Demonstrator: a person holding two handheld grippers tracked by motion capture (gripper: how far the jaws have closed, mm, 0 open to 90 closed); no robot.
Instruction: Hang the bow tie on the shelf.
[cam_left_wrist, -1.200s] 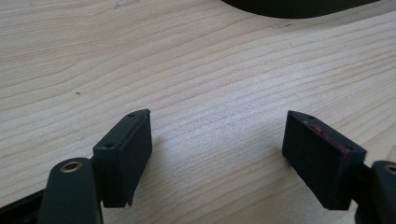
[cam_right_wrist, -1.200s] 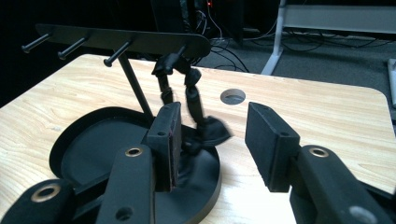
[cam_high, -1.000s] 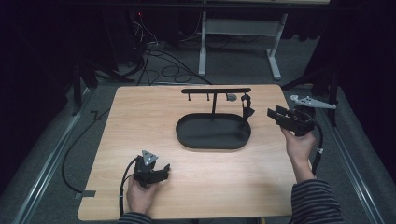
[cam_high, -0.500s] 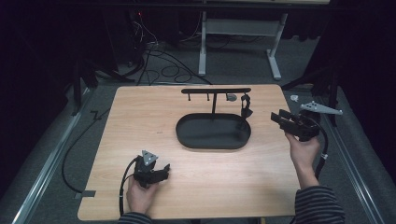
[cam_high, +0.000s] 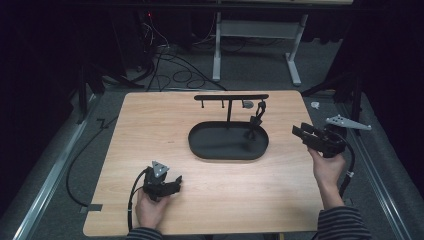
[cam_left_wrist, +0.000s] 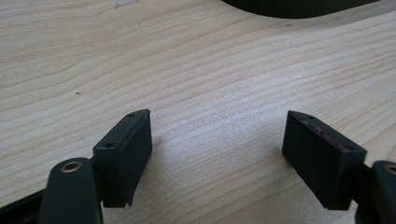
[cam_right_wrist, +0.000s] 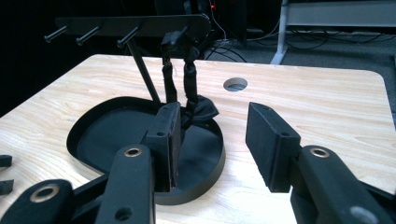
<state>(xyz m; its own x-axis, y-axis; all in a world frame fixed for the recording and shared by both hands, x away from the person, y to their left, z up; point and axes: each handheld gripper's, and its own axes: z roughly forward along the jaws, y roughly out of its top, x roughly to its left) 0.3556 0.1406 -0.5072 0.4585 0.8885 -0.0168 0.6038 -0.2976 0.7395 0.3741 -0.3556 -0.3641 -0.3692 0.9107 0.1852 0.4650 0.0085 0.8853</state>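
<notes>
1. Desk (cam_high: 150, 125): light wood top w/ rounded corners; a round hole (cam_right_wrist: 235, 84) shows in it in the right gripper view, beyond the tray.
2. Tray (cam_high: 200, 145): black oval, low rim, sits center-right on the desk. A thin post rises from its far side & carries a black crossbar (cam_high: 231, 97) w/ short pegs.
3. Strap (cam_high: 255, 122): dark item hanging off the peg at the bar's right end, drooping into the right part of the tray. In the right gripper view it reads as two black bands looped over the peg w/ a bunched knot at the bottom, near the tray floor. Can't tell if it touches the floor.
4. Left claw (cam_high: 170, 184): held in the left hand (cam_high: 149, 210) near the desk's front edge, front-left of the tray, well apart from it. Jaws spread wide, nothing btwn them, just bare wood in the left gripper view. Its cable (cam_high: 131, 205) curls off to the left.
5. Right claw (cam_high: 302, 134): held in the right hand (cam_high: 327, 167) at the desk's right edge, just beside the tray's right end, pointing toward tray. Jaws parted, nothing gripped; in its own view the strap lies beyond the left jaw.
6. Floor (cam_high: 260, 70): grey carpet behind desk w/ loose cables & a white frame's legs.
</notes>
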